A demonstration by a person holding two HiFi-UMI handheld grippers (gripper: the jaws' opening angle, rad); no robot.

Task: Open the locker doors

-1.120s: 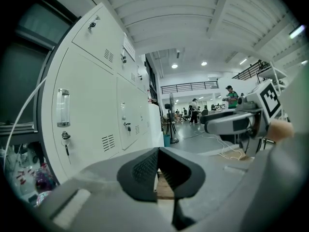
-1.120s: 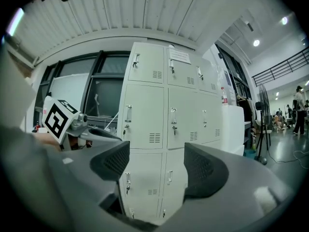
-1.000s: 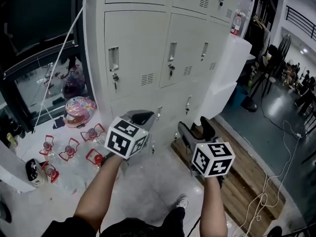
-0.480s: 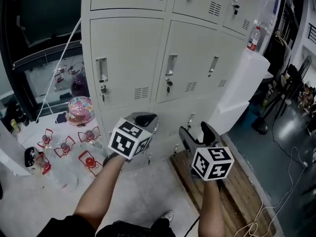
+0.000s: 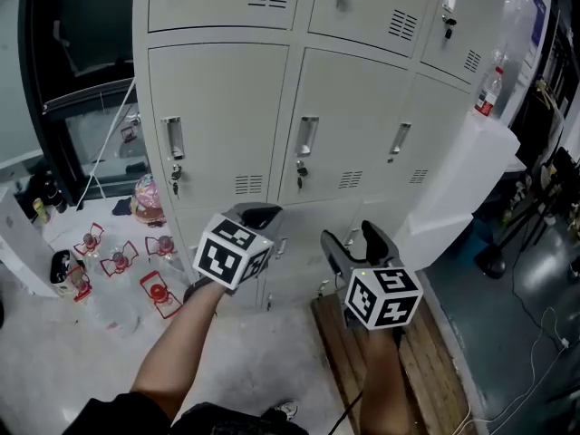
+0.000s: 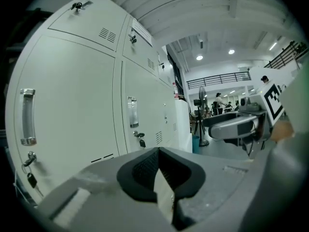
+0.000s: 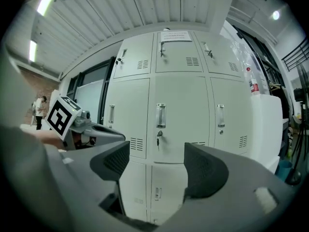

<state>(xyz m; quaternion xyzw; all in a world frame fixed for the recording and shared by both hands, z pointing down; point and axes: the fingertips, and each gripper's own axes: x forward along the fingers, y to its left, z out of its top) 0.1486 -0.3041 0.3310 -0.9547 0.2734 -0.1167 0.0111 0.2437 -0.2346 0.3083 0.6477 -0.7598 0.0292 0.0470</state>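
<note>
**Workshop Floor Around a Wooden Platform**

Left of the wooden platform (image 5: pixel 433 353) spreads pale concrete floor (image 5: pixel 263 352). Far to its left stands a dark glazed partition (image 5: pixel 82 71). Behind the platform rises a white block (image 5: pixel 462 179). To its right lies dark, glossy floor (image 5: pixel 544 261).

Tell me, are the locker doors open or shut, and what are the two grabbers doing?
left door: shut
middle door: shut
right door: shut
left gripper: jaws together, holding nothing
right gripper: jaws apart, holding nothing
bottle: standing upright on the white block
</note>
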